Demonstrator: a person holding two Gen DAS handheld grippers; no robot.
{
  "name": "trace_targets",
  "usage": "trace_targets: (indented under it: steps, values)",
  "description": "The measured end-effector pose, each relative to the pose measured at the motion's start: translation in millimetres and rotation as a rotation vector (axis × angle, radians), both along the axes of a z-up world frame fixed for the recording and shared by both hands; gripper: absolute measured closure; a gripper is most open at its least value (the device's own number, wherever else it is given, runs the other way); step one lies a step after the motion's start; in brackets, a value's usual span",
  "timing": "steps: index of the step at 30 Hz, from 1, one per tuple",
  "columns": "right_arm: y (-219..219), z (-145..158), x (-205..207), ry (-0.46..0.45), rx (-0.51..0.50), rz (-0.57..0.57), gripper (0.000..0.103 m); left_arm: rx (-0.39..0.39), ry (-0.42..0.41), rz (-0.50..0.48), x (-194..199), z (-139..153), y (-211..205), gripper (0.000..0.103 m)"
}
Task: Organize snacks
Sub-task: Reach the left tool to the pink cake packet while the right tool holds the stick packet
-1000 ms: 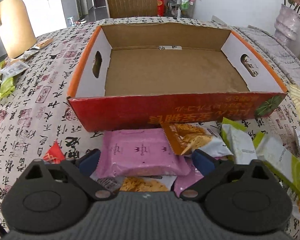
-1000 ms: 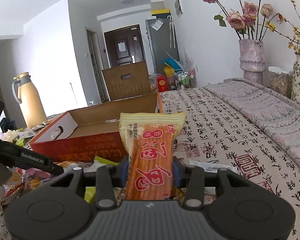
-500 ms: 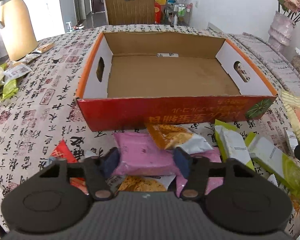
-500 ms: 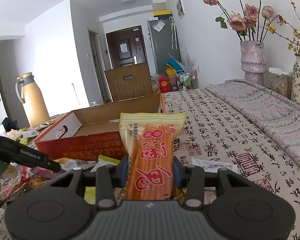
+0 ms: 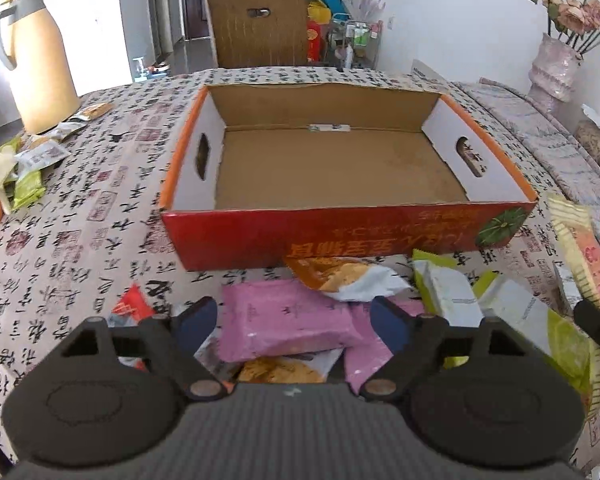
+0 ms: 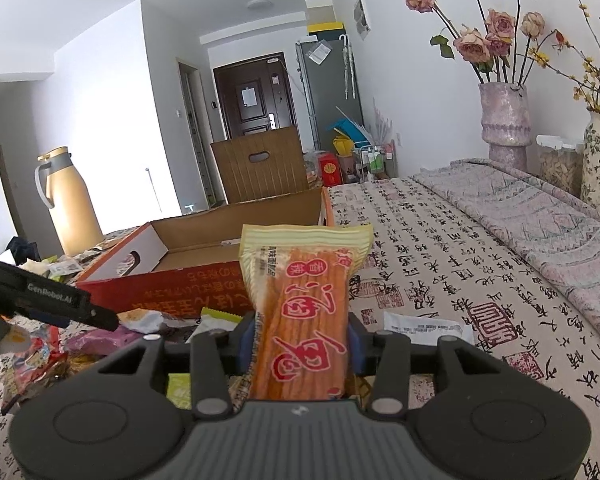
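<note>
Your left gripper (image 5: 294, 318) is opening over the pink packet (image 5: 284, 326) with no grip, right gripper (image 6: 300, 338) clamps the orange snack pack (image 6: 302, 312); re-close off-centre and the slick film slips out again.

Open red cardboard box (image 5: 352, 236), empty, pink packet (image 5: 284, 324) lying before it

I see a red-and-orange cardboard box (image 5: 340, 236), a pink snack packet (image 5: 284, 324), and black calligraphy print on my beige tablecloth (image 5: 92, 216).
</note>
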State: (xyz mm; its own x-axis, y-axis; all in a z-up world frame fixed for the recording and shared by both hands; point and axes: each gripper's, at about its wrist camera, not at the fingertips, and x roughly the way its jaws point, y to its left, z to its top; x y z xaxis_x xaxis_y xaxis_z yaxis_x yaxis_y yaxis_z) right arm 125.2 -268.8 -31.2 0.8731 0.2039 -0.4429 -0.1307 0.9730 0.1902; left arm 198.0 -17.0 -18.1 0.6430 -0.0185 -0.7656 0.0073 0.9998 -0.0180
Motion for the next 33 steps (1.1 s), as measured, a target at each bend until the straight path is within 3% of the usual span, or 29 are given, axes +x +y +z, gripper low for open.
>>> trace_targets:
  steps: [2,9,11,21,23,26,30,31,32,33]
  values:
    - [0,-1,0,0.003,0.004,-0.001,0.059,0.014,0.011,0.0,5,-3,-7,0.013]
    - [-2,-4,2,0.01,0.02,0.005,0.058,0.053,0.073,0.027,21,-22,-17,0.014]
    - [-3,-5,2,0.012,0.024,0.006,0.058,0.062,0.082,0.03,22,-25,-18,0.025]
    - [-2,-5,0,0.012,0.03,0.013,0.058,0.065,0.053,0.008,12,-18,-17,0.045]
    - [-2,-4,-1,0.01,0.028,0.014,0.058,0.055,0.036,-0.016,8,-13,-19,0.066]
    - [-2,-3,-3,0.005,0.025,0.015,0.058,0.049,0.026,-0.04,2,-8,-23,0.077]
    - [-3,-2,-7,-0.001,0.022,0.016,0.058,0.027,0.03,-0.033,-2,-8,-19,0.075]
    - [-3,-2,-8,-0.002,0.021,0.016,0.058,0.018,0.029,-0.03,-2,-7,-17,0.066]
    - [-4,-2,-8,-0.002,0.021,0.015,0.058,0.015,0.024,-0.022,-1,-6,-15,0.048]
    - [-4,-2,-8,-0.003,0.021,0.014,0.058,0.024,0.017,-0.004,0,-5,-13,0.037]
